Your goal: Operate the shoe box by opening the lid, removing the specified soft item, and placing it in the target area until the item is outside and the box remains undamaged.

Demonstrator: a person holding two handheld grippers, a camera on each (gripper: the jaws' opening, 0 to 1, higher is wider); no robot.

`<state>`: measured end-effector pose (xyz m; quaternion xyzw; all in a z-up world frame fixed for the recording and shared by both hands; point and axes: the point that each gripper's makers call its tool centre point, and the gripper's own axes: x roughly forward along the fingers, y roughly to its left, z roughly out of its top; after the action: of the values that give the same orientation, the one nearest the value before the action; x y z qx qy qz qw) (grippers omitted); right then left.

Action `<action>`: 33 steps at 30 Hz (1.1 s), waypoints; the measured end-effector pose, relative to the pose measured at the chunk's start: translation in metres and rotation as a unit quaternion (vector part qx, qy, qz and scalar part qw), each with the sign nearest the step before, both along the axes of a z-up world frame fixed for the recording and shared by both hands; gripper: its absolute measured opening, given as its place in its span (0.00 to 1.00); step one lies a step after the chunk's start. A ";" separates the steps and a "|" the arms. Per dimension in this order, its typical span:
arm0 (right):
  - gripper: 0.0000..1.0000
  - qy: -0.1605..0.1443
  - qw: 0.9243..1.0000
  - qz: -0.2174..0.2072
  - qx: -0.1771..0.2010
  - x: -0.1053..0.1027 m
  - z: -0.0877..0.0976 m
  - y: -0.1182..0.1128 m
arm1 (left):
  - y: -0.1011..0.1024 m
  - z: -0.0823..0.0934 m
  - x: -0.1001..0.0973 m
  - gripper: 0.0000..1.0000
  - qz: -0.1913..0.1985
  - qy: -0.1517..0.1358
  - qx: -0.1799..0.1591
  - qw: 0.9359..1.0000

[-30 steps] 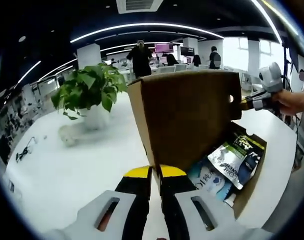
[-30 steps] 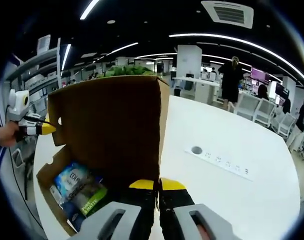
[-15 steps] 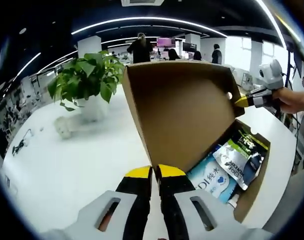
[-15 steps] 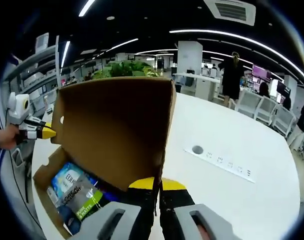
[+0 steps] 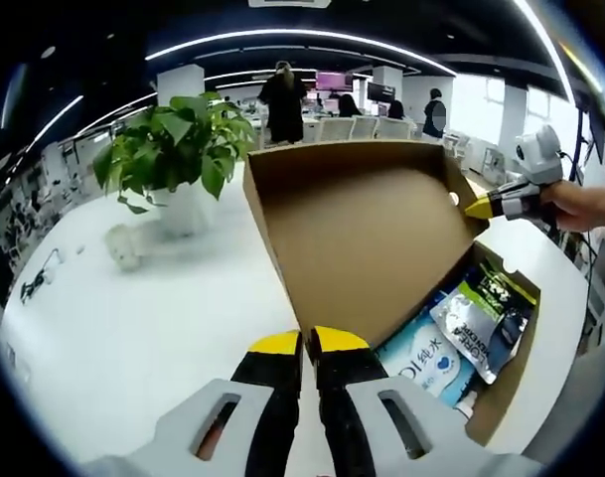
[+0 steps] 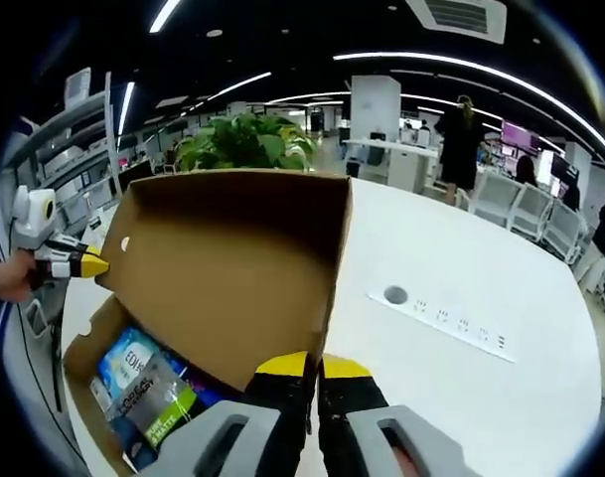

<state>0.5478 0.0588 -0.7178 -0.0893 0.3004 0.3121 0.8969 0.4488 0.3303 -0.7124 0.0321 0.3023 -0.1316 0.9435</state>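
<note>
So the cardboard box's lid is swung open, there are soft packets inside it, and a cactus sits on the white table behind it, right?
Not a cactus: the left gripper view shows a leafy green potted plant behind the box. The lid is open and packets lie inside.

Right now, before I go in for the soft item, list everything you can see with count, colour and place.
Shoe box: one, brown cardboard, on the table, packets inside.
Lid: one, brown, hinged up and tilted back, both grippers pinching its corners.
Packets: several, blue, white, green and dark, lying in the box.
Potted plant: one, green leaves, white pot, on the table behind the lid.
Table: one, white, round grommet and socket strip set in it.
People: a few, far background.
Left gripper: yellow tips, black jaws, closed on the lid.
Right gripper: same colours, closed on the lid.
</note>
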 end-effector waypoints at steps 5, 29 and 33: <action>0.00 0.008 1.000 -0.003 0.001 0.001 -0.002 0.005 | 0.005 -0.002 -0.002 0.02 0.003 0.008 -0.014 1.000; 0.00 0.033 0.998 0.037 -0.027 0.000 -0.017 0.031 | 0.023 -0.014 -0.016 0.03 0.033 0.046 -0.031 0.998; 0.00 0.037 0.999 0.031 -0.024 0.001 -0.019 0.030 | 0.023 -0.016 -0.014 0.05 0.038 0.042 -0.031 0.998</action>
<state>0.5491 0.0890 -0.7373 -0.1080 0.3380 0.3357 0.8726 0.4349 0.3530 -0.7280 -0.0141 0.3386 -0.1060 0.9349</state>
